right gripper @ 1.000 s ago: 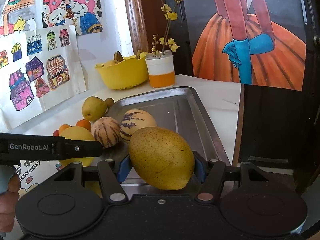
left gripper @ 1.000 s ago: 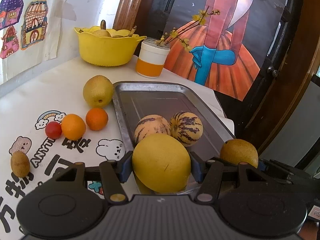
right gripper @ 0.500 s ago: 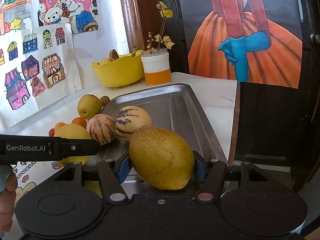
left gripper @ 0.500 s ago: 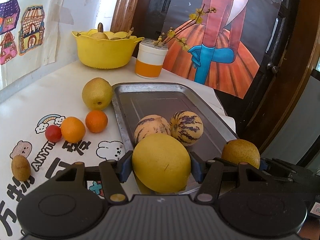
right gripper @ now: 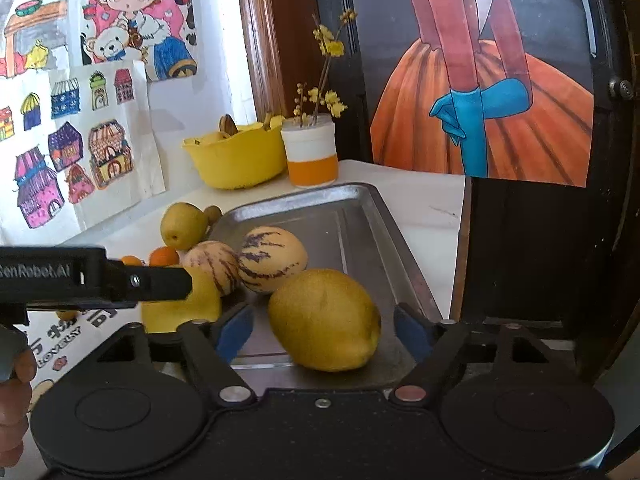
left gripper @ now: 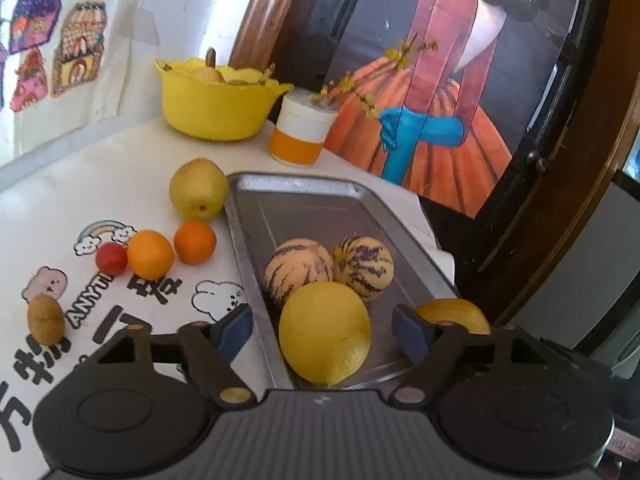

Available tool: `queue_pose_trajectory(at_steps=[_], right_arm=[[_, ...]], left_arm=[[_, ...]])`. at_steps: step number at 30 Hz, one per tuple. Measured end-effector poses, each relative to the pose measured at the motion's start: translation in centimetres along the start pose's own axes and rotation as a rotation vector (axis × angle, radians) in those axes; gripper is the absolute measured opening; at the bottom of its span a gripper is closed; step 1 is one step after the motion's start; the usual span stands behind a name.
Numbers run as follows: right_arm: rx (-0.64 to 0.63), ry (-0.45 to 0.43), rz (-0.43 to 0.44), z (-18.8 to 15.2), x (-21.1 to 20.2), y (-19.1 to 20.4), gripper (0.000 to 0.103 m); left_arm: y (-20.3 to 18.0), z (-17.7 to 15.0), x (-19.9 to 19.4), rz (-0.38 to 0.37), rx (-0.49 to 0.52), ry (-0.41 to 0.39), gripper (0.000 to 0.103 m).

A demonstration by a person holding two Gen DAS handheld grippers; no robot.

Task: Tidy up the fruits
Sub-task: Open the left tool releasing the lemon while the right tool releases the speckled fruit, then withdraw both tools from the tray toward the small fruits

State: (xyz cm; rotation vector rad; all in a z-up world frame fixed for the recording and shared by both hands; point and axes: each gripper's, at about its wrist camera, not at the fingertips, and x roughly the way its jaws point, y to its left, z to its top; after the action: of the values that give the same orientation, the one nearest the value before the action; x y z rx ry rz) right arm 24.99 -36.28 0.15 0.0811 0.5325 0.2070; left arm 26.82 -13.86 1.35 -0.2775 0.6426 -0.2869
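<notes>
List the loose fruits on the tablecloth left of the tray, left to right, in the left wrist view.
Kiwi → cherry tomato → larger orange → smaller orange. The pear lies farther back and overlaps the smaller orange's span, so it is left out of the order.

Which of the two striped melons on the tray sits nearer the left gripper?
The paler striped melon, directly behind the yellow fruit; the darker-striped one lies farther right on the tray.

Materials and finishes

Dull, scuffed metal baking tray (left gripper: 316, 208); glossy yellow plastic bowl (left gripper: 212, 112) behind it; smooth-skinned yellow melon (left gripper: 324, 344); speckled matt pear (right gripper: 324, 320); printed cloth on tabletop (left gripper: 80, 184).
</notes>
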Motion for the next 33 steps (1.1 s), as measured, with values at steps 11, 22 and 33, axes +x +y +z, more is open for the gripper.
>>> queue_pose_trajectory(at_steps=[11,22,33], right_arm=[[-0.02,-0.062,-0.008,0.9,-4.9,2.1,0.1],[-0.05,-0.071,0.023,0.7,-9.9,6.4,0.102],[-0.075,0.045,0.115,-1.6,-11.1,11.2,0.102]], left_arm=[[0.7,0.0,-5.4,0.109,-0.012,-0.161,0.102],[4.1,-1.6,-12.3,0.218,-0.024,-0.232,0.103],[9.1,-5.0,-16.1,0.289,-0.078,-0.169,0.103]])
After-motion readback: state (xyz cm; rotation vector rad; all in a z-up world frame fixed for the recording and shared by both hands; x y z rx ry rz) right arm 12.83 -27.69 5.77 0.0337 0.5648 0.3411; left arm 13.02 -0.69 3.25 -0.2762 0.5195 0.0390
